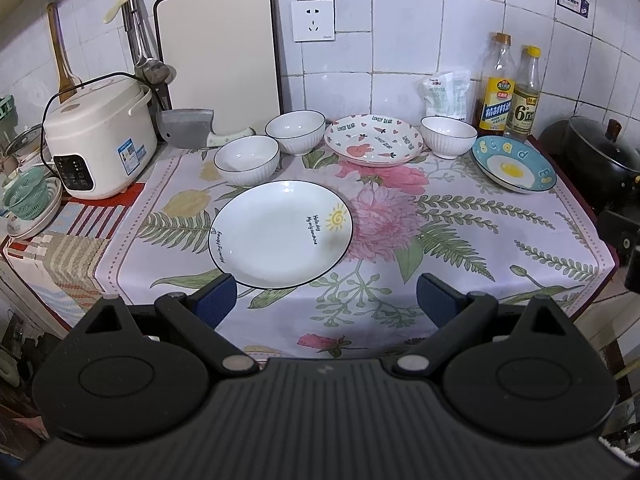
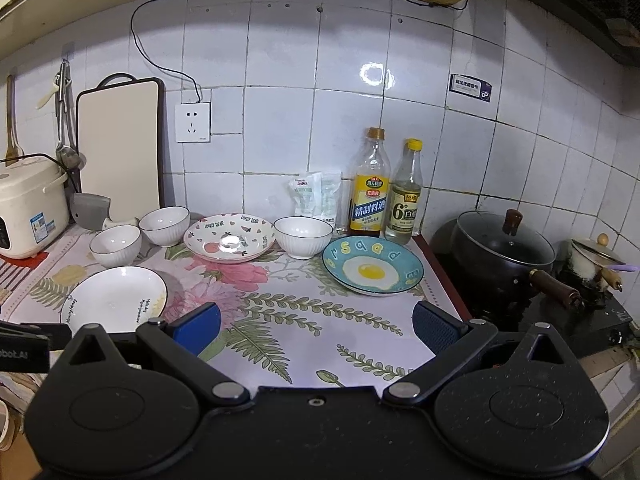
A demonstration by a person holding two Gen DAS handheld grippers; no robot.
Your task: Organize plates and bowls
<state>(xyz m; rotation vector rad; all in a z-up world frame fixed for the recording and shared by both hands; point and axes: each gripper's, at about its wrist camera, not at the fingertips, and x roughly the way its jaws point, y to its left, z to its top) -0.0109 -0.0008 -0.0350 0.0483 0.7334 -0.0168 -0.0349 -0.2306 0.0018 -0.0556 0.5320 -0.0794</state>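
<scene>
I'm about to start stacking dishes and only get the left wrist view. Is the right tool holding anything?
Observer: No. The right tool is open, with nothing between its fingers.
Operator: What's past the black pot at my right edge?
Observer: A small white pot with a lid stands to the right of the black pot.
Operator: Does the black pot's handle stick out over the dishes?
Observer: No. Its wooden handle points to the front right, away from the egg plate.
</scene>
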